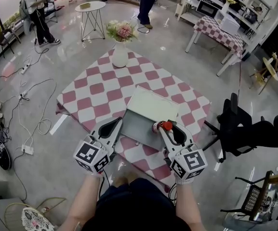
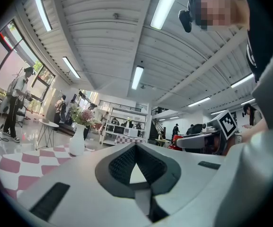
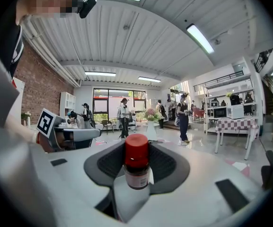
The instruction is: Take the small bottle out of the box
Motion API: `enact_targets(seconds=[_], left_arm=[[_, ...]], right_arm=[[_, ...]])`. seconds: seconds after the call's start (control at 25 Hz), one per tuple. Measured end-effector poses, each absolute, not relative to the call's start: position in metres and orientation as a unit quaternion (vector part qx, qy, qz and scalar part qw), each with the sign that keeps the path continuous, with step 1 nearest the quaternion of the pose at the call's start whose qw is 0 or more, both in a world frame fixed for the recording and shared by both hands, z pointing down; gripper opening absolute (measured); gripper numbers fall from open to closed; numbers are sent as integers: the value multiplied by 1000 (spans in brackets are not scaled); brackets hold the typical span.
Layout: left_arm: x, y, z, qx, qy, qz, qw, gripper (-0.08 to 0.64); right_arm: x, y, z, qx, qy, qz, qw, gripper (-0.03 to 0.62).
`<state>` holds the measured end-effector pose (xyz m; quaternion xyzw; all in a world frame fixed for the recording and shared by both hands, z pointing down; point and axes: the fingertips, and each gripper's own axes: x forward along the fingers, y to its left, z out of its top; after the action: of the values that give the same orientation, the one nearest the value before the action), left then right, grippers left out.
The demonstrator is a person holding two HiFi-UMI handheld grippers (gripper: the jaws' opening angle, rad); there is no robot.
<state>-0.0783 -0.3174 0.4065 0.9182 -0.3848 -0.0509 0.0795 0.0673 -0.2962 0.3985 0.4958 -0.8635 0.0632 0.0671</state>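
Tablecloth [image 1: 100,88]: matt cloth, pink-and-white check, hangs soft at the edges. Box [image 1: 139,126]: smooth matt grey, card or plastic unclear. Vase [image 1: 120,57]: smooth glossy white, ceramic look. Floor [image 1: 71,47]: polished and glossy, reflects the lights. Small bottle [image 3: 136,174]: dark see-through body, paper label, shiny red plastic cap [image 3: 136,150]. Right gripper [image 1: 165,127]: matt pale grey plastic shell, with dark ribbed pads [image 3: 110,162] that look rubbery. Ceiling [image 3: 141,37]: ribbed white panels. Wall [image 3: 41,89]: rough red brick.

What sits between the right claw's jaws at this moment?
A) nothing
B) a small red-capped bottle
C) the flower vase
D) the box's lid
B: the right gripper view shows the small bottle, red cap up, clamped in the right claw.
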Motion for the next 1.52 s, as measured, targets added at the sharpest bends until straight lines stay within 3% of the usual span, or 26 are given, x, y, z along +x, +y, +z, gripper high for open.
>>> enact_targets(seconds=[1.52], left_arm=[[-66,-323,366,918,-388,-74,42,14]], right_arm=[[88,-292,350,497,-867,31,25,148]])
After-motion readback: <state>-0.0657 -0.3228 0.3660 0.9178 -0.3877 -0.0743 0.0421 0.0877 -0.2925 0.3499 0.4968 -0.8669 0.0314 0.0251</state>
